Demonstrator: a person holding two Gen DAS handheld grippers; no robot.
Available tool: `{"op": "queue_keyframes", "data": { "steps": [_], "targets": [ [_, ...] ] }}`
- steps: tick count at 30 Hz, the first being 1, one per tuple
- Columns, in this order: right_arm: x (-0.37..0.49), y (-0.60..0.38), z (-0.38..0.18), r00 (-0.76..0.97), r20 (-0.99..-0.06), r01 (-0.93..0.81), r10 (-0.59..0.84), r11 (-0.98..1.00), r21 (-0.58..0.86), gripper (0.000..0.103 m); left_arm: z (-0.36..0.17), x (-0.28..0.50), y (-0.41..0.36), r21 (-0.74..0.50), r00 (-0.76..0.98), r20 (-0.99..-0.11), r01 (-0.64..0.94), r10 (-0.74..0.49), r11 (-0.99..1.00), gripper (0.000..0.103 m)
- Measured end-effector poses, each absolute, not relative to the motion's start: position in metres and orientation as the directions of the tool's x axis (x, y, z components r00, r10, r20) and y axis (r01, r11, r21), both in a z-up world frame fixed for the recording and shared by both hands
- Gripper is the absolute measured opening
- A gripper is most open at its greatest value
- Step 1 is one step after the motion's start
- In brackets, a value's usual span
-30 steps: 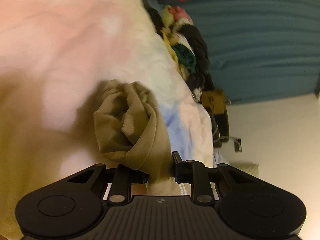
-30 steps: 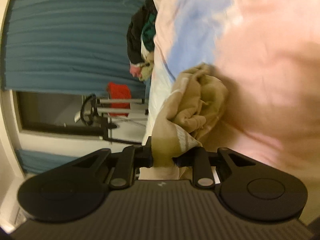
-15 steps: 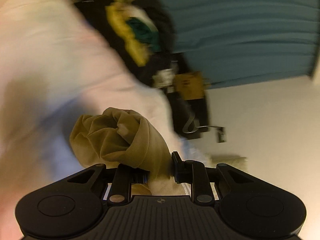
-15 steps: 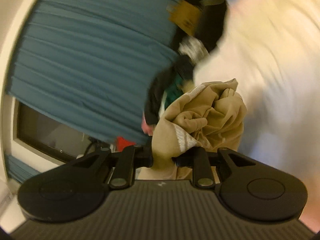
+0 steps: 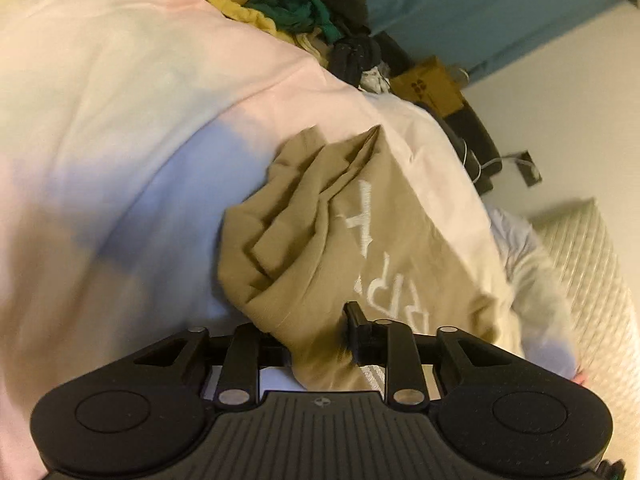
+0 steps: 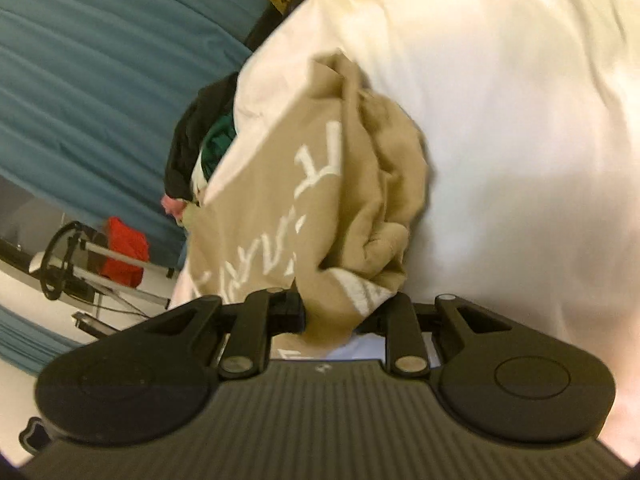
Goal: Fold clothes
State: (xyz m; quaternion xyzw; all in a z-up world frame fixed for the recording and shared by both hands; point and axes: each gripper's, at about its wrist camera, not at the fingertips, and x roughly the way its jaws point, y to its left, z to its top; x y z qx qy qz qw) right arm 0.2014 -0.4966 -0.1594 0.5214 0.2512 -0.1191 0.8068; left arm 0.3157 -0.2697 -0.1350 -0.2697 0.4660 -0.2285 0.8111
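Between both grippers, tan shirt [image 5: 360, 240] is stretched over pastel bedspread [image 5: 120, 100], long axis hand to hand. Left gripper [image 5: 316, 332]: jaws opening, cloth between them. Right gripper [image 6: 332, 312]: clamped on other edge [image 6: 320, 200]. Neither hand is nearer.

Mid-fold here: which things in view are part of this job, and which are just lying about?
In the job:
- tan garment with white lettering
- left gripper, jaws opening, cloth between them
- right gripper, clamped on the cloth
- pastel bedspread beneath

Lying about:
- heap of dark and green clothes
- cardboard box
- red cloth on a rack
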Motion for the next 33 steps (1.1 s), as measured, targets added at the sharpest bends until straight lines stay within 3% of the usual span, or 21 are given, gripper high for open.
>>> {"op": "queue_keyframes", "data": {
  "steps": [2, 4, 6, 8, 18, 21, 23, 24, 33],
  "targets": [
    [0.197, -0.497, -0.164, 0.845, -0.529, 0.461, 0.076, 0.395, 0.794, 0.026, -0.126, 0.309, -0.271, -0.633, 0.468, -0.639, 0.132, -0.611, 0.763, 0.032],
    [0.192, -0.498, -0.161, 0.838, -0.540, 0.478, 0.080, 0.369, 0.797, 0.026, -0.111, 0.300, -0.276, -0.590, 0.471, -0.658, 0.164, -0.588, 0.791, 0.044],
    [0.185, -0.494, -0.146, 0.829, -0.555, 0.494, 0.067, 0.376, 0.784, 0.026, -0.095, 0.297, -0.279, -0.555, 0.471, -0.669, 0.200, -0.575, 0.808, 0.064],
    [0.171, -0.480, -0.130, 0.814, -0.578, 0.513, 0.057, 0.394, 0.763, 0.026, -0.076, 0.285, -0.275, -0.535, 0.475, -0.670, 0.224, -0.571, 0.814, 0.072],
    [0.117, -0.437, -0.026, 0.863, -0.505, 0.416, 0.001, 0.565, 0.713, 0.026, 0.041, 0.194, -0.252, -0.434, 0.561, -0.581, 0.400, -0.590, 0.808, 0.098],
    [0.091, -0.418, 0.005, 0.879, -0.475, 0.388, -0.027, 0.618, 0.684, 0.045, 0.071, 0.159, -0.239, -0.379, 0.599, -0.552, 0.439, -0.580, 0.815, 0.102],
    [0.075, -0.404, 0.022, 0.891, -0.449, 0.375, -0.060, 0.655, 0.656, 0.079, 0.087, 0.135, -0.229, -0.333, 0.628, -0.536, 0.457, -0.565, 0.825, 0.103],
    [0.066, -0.398, 0.030, 0.897, -0.434, 0.369, -0.078, 0.672, 0.642, 0.084, 0.095, 0.123, -0.224, -0.312, 0.641, -0.525, 0.467, -0.560, 0.827, 0.103],
    [0.000, -0.328, 0.066, 0.922, -0.357, 0.304, -0.150, 0.850, 0.430, 0.085, 0.122, 0.029, -0.180, -0.137, 0.737, -0.419, 0.526, -0.530, 0.839, 0.103]
  ]
}}
